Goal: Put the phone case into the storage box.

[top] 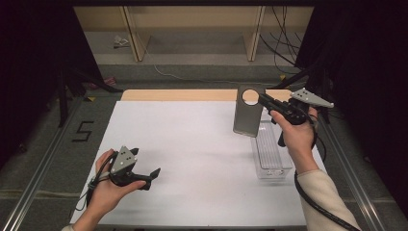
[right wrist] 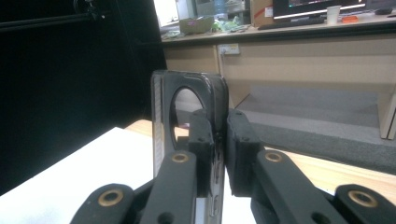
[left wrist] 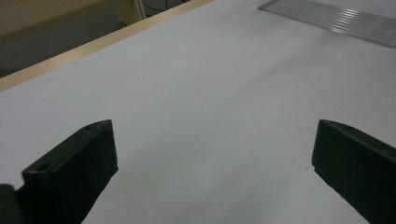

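Observation:
A flat grey phone case [top: 248,120] with a round hole near its top hangs upright in the air at the table's far right. My right gripper [top: 262,98] is shut on its upper edge beside the hole. In the right gripper view the jaws [right wrist: 220,140] pinch one wall of the case [right wrist: 212,88], and the hole shows just left of them. A clear plastic box [top: 272,154] lies on the table right below and behind the case. My left gripper [top: 146,162] rests low at the near left, open, with nothing between its jaws [left wrist: 215,158].
A white sheet [top: 192,159] covers the table, with a wooden strip [top: 178,95] along the far edge. The ribbed clear box [left wrist: 336,21] shows far off in the left gripper view. Cables and shelf legs stand on the floor beyond; dark curtains flank both sides.

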A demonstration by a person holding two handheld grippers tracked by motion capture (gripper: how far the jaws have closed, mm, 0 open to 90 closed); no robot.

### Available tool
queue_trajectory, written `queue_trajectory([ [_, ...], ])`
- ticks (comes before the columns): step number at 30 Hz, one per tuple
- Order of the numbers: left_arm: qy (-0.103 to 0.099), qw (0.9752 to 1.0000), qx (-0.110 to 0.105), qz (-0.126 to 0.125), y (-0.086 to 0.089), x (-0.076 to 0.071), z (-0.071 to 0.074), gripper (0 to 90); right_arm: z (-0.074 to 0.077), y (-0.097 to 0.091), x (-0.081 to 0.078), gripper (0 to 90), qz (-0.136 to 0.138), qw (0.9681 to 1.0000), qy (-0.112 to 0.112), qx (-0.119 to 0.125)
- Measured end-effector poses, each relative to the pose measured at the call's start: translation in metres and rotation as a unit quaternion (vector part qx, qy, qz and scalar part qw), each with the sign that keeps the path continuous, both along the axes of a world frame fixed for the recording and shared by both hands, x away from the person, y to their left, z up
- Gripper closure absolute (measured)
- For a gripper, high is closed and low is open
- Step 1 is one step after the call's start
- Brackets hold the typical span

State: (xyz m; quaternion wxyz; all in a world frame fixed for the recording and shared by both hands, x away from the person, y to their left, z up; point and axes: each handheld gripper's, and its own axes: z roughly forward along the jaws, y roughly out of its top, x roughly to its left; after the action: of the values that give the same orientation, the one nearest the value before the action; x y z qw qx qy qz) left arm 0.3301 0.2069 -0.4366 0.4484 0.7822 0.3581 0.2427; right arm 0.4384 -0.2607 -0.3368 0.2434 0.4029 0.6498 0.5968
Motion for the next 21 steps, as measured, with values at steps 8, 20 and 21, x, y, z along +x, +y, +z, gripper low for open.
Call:
queue_trajectory([
  [8,0.0,1.0,0.0,0.001,0.0,0.0,0.0,0.0,0.001,-0.004,0.001,82.8,-0.006,1.0,-0.002,-0.001],
  [20,-0.001,1.0,0.0,0.001,0.001,0.0,0.0,0.0,0.002,-0.012,0.002,82.8,-0.019,0.9998,-0.005,0.002],
  [21,-0.001,1.0,-0.001,0.001,0.001,0.0,0.0,0.0,0.002,-0.013,0.002,82.8,-0.02,0.9998,-0.004,0.001],
])
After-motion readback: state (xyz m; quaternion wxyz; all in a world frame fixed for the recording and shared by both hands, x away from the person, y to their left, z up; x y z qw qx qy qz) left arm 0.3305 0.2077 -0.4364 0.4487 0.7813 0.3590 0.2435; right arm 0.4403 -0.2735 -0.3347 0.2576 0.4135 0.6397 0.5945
